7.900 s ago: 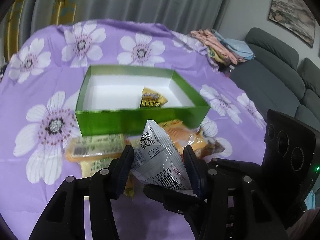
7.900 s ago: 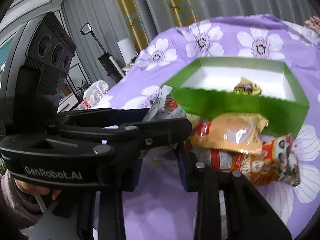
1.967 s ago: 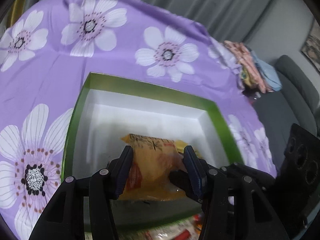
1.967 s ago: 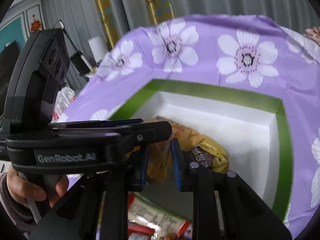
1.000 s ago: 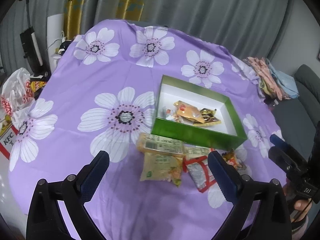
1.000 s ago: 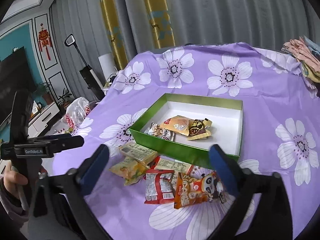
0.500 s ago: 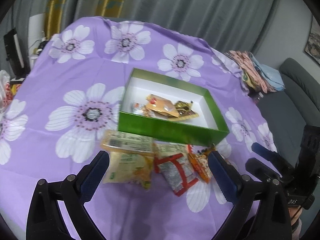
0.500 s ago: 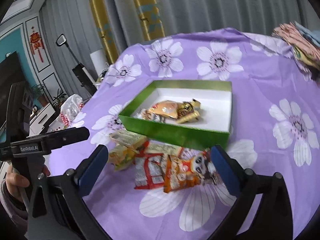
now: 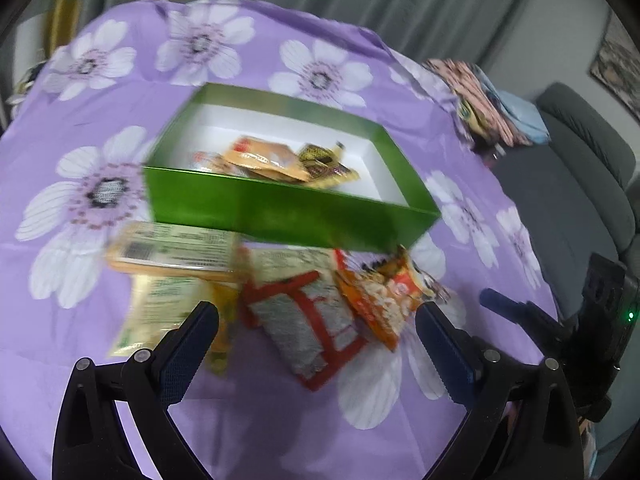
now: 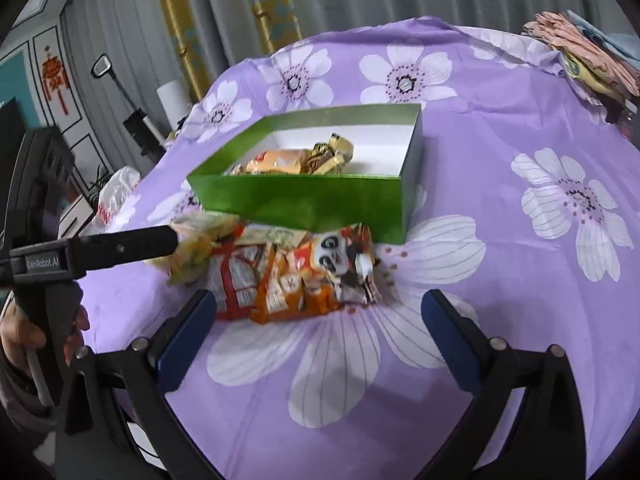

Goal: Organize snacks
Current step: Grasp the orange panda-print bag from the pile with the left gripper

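Observation:
A green box [image 9: 280,210] with a white inside holds several snack packets [image 9: 264,160]; it also shows in the right wrist view [image 10: 304,200]. In front of it lie loose packets: a red and white one [image 9: 308,320], an orange panda one [image 9: 384,296] [image 10: 320,276], and yellow ones [image 9: 172,248]. My left gripper [image 9: 316,332] is open and empty, above the red and white packet. My right gripper [image 10: 320,320] is open and empty, just in front of the panda packet. The left gripper's finger also shows in the right wrist view [image 10: 120,248].
The table has a purple cloth with white flowers [image 10: 560,200]. Folded clothes [image 9: 488,96] lie at its far right edge. A grey sofa [image 9: 580,184] stands to the right. A white plastic bag [image 10: 116,192] and a stand are on the floor at left.
Both grippers have come down and closer to the loose packets in front of the box. Both remain open and empty.

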The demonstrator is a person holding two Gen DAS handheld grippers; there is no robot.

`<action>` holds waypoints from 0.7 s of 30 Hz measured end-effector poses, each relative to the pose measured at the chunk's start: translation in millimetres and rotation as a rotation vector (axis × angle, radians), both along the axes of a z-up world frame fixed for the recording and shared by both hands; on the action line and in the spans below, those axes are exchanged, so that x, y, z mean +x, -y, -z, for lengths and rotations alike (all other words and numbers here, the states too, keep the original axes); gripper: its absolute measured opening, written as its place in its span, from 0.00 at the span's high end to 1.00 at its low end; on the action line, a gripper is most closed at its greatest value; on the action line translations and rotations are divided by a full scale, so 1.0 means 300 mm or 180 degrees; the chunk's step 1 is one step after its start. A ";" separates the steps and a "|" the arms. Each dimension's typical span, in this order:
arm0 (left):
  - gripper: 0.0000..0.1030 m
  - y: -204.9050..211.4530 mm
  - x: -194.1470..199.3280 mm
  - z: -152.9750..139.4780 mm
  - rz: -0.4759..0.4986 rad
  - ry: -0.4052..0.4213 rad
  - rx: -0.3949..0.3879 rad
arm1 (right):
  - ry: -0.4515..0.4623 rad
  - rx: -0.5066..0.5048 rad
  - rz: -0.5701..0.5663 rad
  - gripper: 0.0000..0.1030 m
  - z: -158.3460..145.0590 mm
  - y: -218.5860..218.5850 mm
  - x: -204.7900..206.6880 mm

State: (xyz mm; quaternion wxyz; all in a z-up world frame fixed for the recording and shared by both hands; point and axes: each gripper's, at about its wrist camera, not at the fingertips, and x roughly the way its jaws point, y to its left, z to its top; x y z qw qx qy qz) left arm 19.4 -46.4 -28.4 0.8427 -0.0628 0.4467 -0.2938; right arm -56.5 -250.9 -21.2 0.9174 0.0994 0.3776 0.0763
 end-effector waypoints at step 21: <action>0.04 0.288 0.065 0.087 0.0577 -0.0341 0.0088 | -0.0252 0.0041 -0.0386 0.08 0.107 -0.010 0.126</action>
